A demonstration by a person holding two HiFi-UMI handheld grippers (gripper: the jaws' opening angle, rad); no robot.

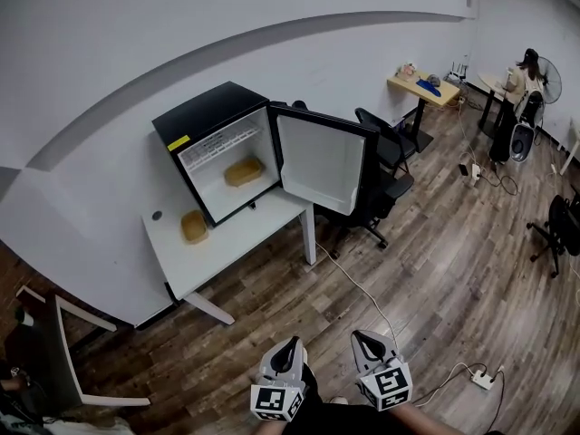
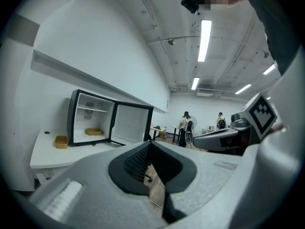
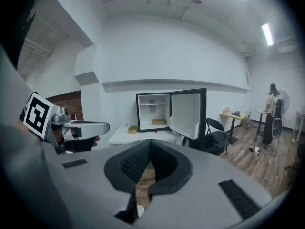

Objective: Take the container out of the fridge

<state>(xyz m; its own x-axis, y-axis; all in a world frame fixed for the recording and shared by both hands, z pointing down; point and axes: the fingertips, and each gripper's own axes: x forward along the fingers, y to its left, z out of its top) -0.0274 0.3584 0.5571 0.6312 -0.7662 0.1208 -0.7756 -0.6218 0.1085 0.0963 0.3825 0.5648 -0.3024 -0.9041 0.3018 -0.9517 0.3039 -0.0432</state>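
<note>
Wood-floored room: yellow label (image 1: 178, 143) on fridge (image 1: 207, 109) unreadable; left gripper (image 1: 292, 342), right gripper (image 1: 361, 336) closed, empty.

I log a white worktop (image 1: 237, 243) against the wall. Directly on it: a black fridge (image 1: 204, 118), door open, and a tan tub (image 1: 193, 227) just beside the fridge.

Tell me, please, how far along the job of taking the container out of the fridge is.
Done: the door of the fridge stands open. In hand: nothing; the left gripper and right gripper are shut and empty, over the floor, well short of the table. Left: reach in, grip the container lying inside the fridge, and bring it out.
</note>
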